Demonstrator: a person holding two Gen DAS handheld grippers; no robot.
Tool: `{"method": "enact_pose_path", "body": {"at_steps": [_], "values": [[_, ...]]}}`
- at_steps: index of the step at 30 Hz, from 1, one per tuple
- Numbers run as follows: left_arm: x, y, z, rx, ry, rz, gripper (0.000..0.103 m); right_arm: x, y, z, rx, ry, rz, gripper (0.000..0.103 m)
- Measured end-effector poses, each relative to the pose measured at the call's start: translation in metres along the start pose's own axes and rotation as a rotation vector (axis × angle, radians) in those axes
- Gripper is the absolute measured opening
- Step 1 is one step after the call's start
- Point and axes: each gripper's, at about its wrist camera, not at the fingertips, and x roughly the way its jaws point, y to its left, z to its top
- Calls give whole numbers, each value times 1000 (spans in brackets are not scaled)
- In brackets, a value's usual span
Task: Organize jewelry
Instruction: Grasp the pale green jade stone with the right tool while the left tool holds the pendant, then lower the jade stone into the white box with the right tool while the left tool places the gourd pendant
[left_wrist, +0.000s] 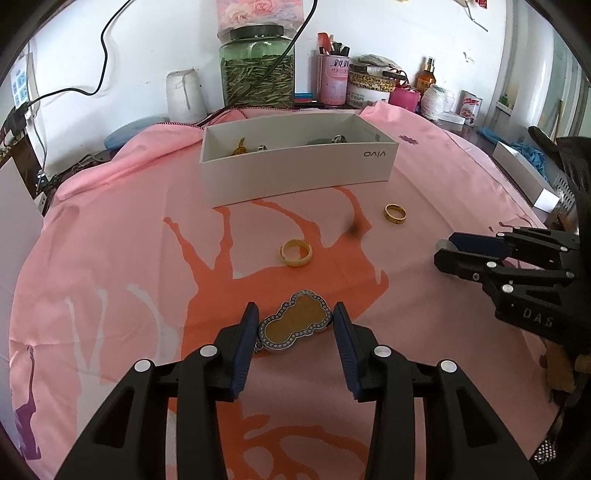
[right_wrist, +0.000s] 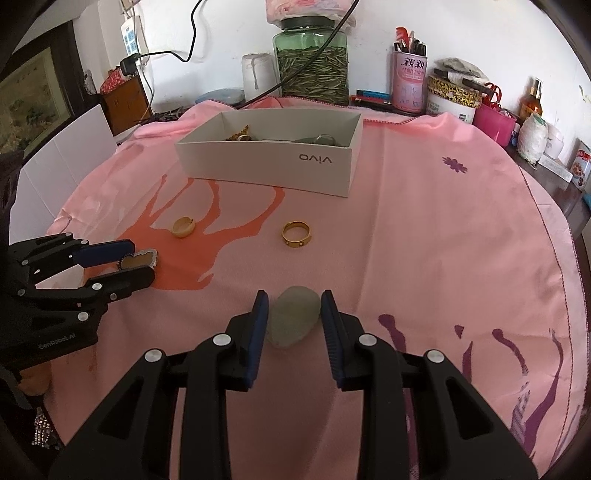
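Observation:
My left gripper (left_wrist: 295, 315) is open, its fingers on either side of a gourd-shaped amber pendant (left_wrist: 295, 325) with a beaded silver rim lying on the pink cloth; the pendant also shows in the right wrist view (right_wrist: 138, 259). My right gripper (right_wrist: 291, 304) is open around a pale green jade stone (right_wrist: 293, 319) on the cloth. A cream ring (left_wrist: 296, 252) and a gold ring (left_wrist: 395, 213) lie loose between the grippers and the white vivo box (left_wrist: 295, 173), which holds several jewelry pieces.
The pink cloth (right_wrist: 443, 240) covers the table. Behind the box stand a green glass jar (left_wrist: 257, 66), a pink pen holder (left_wrist: 333, 79), tins and bottles. A black cable (left_wrist: 103, 48) hangs down the wall. A white panel (right_wrist: 66, 162) stands at the left.

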Motion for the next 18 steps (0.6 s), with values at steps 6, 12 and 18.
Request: {"method": "enact_pose_path", "body": {"at_steps": [6, 12, 18], "values": [[-12, -6, 2, 12, -22, -13, 41, -9, 13, -3, -19, -6, 28, 28], [-23, -14, 5, 30, -40, -20, 41, -25, 20, -1, -11, -29, 66, 28], [-31, -17, 18, 48, -68, -10, 41, -35, 25, 12, -10, -57, 72, 28]]}}
